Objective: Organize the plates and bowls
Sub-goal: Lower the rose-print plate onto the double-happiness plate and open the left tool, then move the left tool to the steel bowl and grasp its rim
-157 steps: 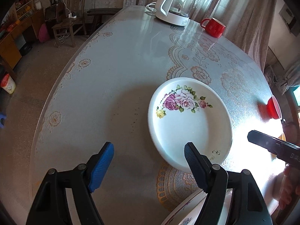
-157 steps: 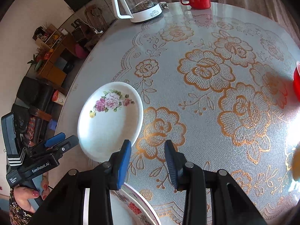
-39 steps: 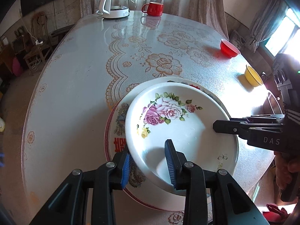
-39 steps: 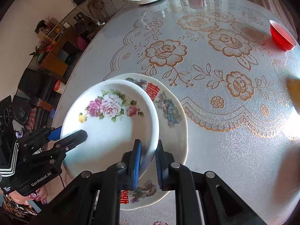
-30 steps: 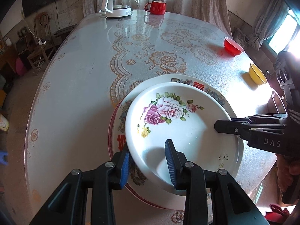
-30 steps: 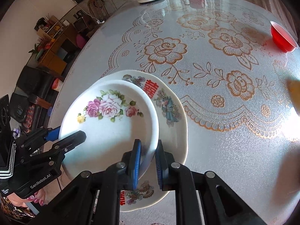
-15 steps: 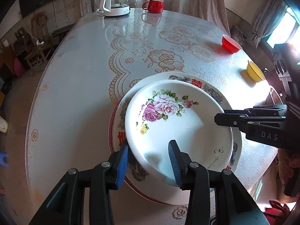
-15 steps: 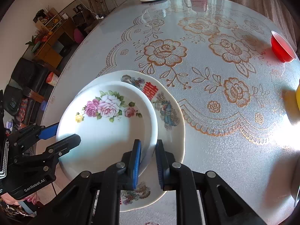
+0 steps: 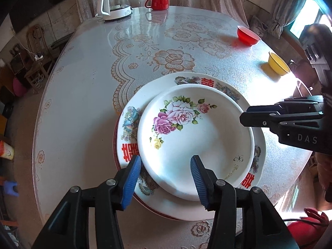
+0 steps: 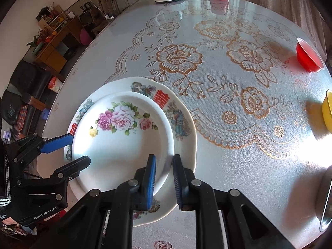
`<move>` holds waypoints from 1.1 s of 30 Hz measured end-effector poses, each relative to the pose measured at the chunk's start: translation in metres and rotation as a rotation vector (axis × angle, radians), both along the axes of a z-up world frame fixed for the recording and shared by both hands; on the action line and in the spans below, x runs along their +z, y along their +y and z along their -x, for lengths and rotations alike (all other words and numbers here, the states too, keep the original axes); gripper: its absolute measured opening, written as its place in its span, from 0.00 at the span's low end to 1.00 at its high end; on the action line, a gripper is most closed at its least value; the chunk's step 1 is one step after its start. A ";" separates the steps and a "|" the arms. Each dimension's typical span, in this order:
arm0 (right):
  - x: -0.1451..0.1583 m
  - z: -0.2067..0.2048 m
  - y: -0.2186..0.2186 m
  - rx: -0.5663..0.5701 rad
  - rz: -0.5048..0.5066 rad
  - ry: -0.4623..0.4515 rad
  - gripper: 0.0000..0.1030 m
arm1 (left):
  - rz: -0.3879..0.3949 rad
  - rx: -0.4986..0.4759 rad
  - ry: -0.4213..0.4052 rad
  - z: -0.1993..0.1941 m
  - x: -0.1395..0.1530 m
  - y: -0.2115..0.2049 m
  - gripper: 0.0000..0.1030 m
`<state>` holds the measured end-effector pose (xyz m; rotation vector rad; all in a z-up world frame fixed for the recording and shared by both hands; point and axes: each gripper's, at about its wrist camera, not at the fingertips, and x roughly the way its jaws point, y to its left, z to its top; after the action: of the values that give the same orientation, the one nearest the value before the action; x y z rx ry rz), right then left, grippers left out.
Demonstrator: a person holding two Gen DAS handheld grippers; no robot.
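Two hand-held grippers: "DAS" (image 9: 286, 120), "GenRobot.AI" (image 10: 68, 151).

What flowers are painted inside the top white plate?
Pink and purple roses with green leaves and one small yellow bloom on the top plate, clearest from the left wrist.

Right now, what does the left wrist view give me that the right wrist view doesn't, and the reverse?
Left wrist only: the left gripper head-on, jaws just opened, clear of the rose plate rim between them; the yellow bowl whole.

Right wrist only: the right gripper with its pads close on either side of that plate's rim, and the furniture beyond the table's left edge.

Both: rose plate stacked on the larger red-character plate, red bowl, kettle, red mug.
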<state>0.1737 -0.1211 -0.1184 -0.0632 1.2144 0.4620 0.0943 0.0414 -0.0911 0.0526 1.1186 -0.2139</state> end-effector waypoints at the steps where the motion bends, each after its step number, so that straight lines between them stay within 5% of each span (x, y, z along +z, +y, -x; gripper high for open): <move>1: 0.003 0.002 -0.001 0.004 -0.014 -0.011 0.20 | 0.017 0.009 -0.006 -0.001 0.004 0.005 0.56; 7: 0.015 0.007 -0.016 -0.048 -0.083 -0.064 0.32 | 0.120 0.130 -0.074 -0.001 0.023 0.042 0.72; 13: -0.002 0.003 -0.044 -0.148 -0.175 0.035 0.33 | 0.145 0.208 -0.045 0.002 0.008 0.065 0.74; 21: -0.031 0.019 -0.058 -0.158 -0.292 0.189 0.33 | 0.211 0.151 0.010 0.020 -0.010 0.060 0.64; 25: -0.039 0.026 -0.055 -0.126 -0.327 0.217 0.34 | 0.309 0.123 0.055 0.022 -0.016 0.057 0.52; 33: -0.049 0.030 -0.052 -0.096 -0.395 0.242 0.28 | 0.325 0.129 0.057 0.026 -0.021 0.063 0.45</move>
<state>0.1437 -0.1732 -0.1676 0.3973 1.3351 0.6302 0.0688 0.1046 -0.1125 -0.3157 1.1278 -0.2804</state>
